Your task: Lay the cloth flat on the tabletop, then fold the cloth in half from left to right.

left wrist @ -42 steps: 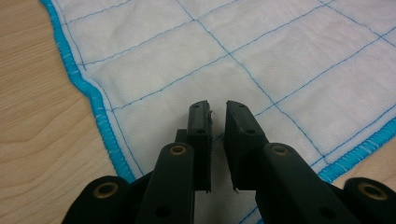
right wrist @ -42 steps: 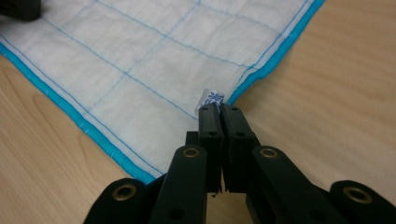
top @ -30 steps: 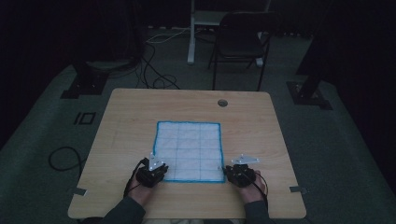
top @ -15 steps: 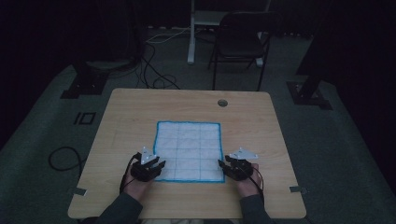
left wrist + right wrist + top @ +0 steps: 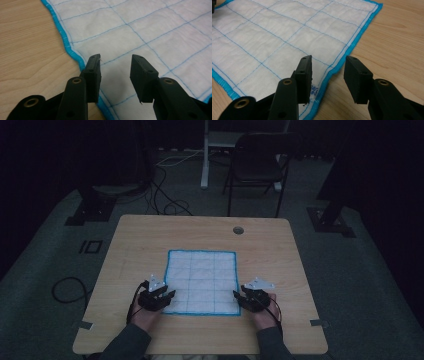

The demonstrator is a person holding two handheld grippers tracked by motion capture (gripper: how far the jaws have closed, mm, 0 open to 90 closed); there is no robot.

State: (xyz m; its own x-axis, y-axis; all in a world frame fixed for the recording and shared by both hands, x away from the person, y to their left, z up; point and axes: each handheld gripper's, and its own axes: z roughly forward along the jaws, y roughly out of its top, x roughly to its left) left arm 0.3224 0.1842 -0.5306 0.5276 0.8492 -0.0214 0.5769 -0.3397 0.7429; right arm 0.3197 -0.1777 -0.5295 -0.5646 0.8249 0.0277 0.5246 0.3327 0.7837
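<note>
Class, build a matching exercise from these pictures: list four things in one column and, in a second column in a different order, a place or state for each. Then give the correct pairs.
Things:
1. cloth
2. left gripper
3. right gripper
4. chair

Places or states:
A. on the floor beyond the table's far edge
B. open, jaws straddling the blue hem at a near corner
C. spread flat on the table
D. open, both jaw tips over the white quilted part

Pairs: 1-C, 2-D, 3-B, 4-A
</note>
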